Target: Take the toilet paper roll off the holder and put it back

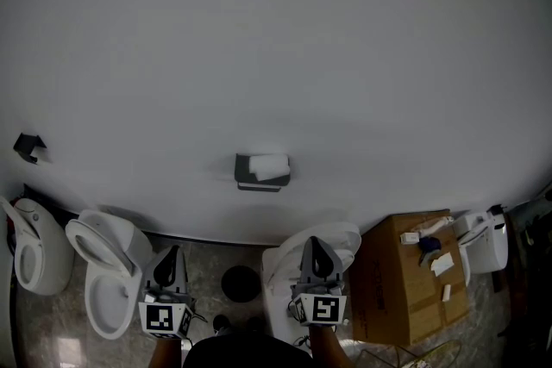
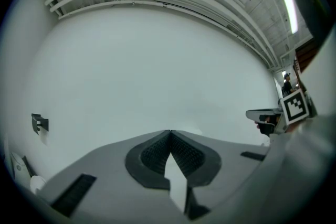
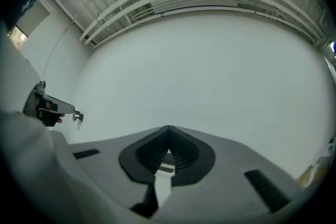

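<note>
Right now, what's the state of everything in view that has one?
toilet paper roll: sitting on the holder, untouched
left tool: shut, empty, clear of the roll
right tool: shut, empty, clear of the roll
toilet by the left tool: open, bowl exposed
cardboard box: closed, small items lying on top

A white roll [image 1: 268, 166] sits level in its dark holder [image 1: 247, 177] on the pale wall, above the toilets.
</note>
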Demonstrator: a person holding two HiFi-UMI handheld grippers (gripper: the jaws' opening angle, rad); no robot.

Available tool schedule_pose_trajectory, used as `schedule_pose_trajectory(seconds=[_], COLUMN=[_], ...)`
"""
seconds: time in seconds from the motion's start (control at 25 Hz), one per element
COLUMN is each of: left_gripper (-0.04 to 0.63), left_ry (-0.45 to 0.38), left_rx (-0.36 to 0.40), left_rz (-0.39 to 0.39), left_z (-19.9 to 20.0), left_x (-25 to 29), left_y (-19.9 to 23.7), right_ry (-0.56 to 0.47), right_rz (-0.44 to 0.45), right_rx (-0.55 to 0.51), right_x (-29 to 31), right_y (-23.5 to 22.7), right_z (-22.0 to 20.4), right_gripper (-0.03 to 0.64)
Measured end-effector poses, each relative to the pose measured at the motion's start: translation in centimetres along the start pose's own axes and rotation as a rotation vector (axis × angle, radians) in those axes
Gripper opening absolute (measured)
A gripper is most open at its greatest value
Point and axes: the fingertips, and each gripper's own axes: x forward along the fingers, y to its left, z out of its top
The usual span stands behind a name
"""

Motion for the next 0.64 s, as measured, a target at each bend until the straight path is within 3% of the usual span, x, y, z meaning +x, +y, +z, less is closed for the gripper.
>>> schedule_pose_trajectory(seconds=[0.64], left_gripper=[0.003], left_ry=[-0.001], left_rx=[0.002], left_rz=[-0.017], left_z=[0.21], left_x=[-0.21], left_y=[-0.38], right_ry=[-0.006], right_rz=[-0.003], right_rx=[0.000], right_x=[-0.30], right_y=[0.36], right_z=[0.31], right_gripper=[0.003])
